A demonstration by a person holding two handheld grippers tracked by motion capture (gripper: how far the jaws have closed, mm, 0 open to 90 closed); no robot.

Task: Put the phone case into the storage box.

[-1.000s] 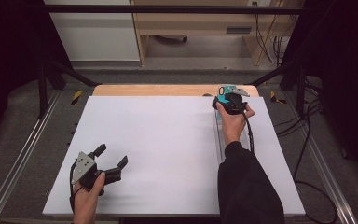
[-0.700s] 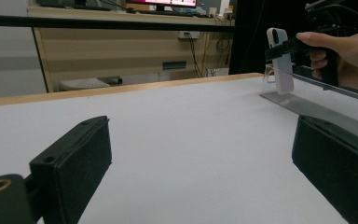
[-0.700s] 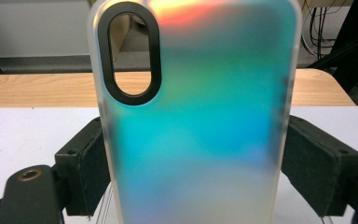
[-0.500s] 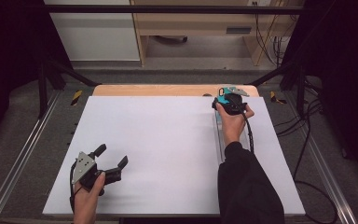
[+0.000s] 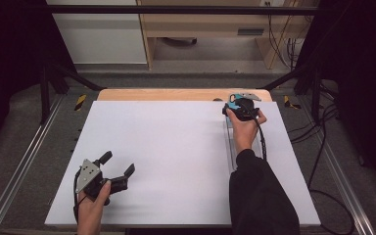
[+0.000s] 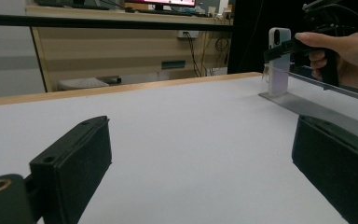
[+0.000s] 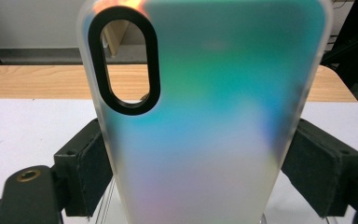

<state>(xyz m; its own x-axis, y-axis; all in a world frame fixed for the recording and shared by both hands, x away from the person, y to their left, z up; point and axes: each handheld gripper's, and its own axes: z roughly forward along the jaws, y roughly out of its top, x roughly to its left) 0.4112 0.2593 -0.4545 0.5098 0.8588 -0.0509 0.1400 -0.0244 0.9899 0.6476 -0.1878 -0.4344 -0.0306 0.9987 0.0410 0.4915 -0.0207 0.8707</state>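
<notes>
Your left gripper rests near the front-left corner of the white table, jaws spread wide and holding nothing. Well across the table, at the far right, your right gripper is clamped on the phone case by its two long edges, long axis upright. Its bottom end seems to sit at the clear rail (the contact is hidden), so only your right hand can act on it.

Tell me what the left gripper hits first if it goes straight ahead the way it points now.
Probably nothing on the table: the left gripper, jaws open, faces bare white board towards the far wooden edge. The phone case held by the right gripper stands well right of that line, though depth is uncertain.
</notes>
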